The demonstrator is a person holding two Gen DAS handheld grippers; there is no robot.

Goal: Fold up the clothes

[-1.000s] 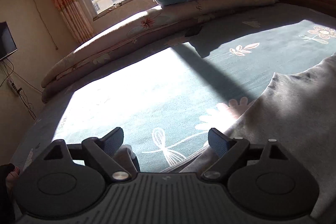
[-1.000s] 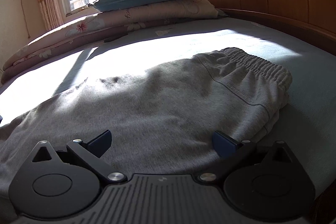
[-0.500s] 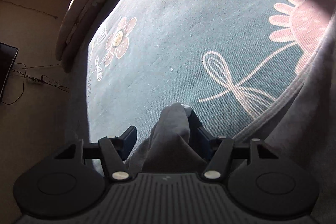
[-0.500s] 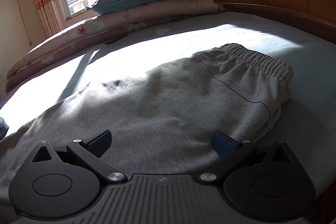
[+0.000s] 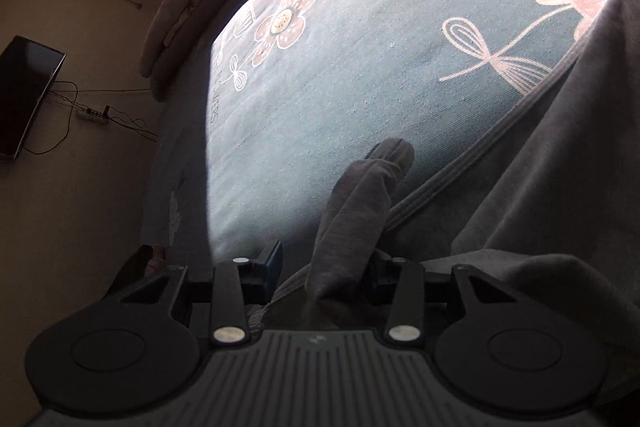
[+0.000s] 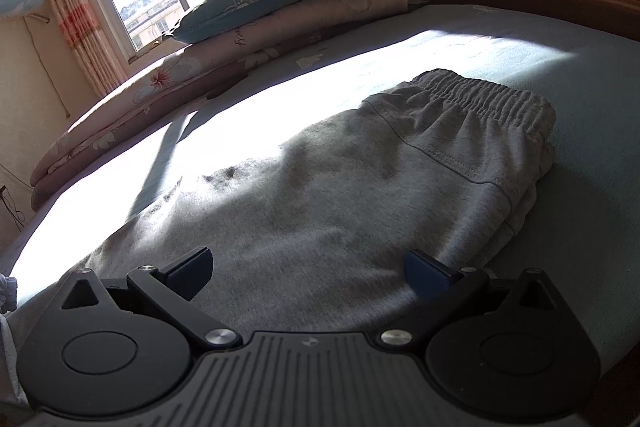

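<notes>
Grey trousers point(image 6: 340, 211) lie under wide right tongs point(image 6: 308, 269); left tongs point(image 5: 324, 267), just closing, bracket a trouser fold.

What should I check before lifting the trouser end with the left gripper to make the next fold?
1. Cloth between the left gripper jaws: ok. A bunched fold of the grey trousers stands between them, and the jaws have just been closing.
2. Both pads pressing on the cloth: cannot tell. One side shows a gap.
3. Right gripper free: ok. Jaws wide open over the trousers, gripping nothing.
4. Waistband flat: ok. It lies on the bed.
5. Landing area: ok. Nothing lies on the trousers' top surface.
6. Layers caught: cannot tell.
</notes>
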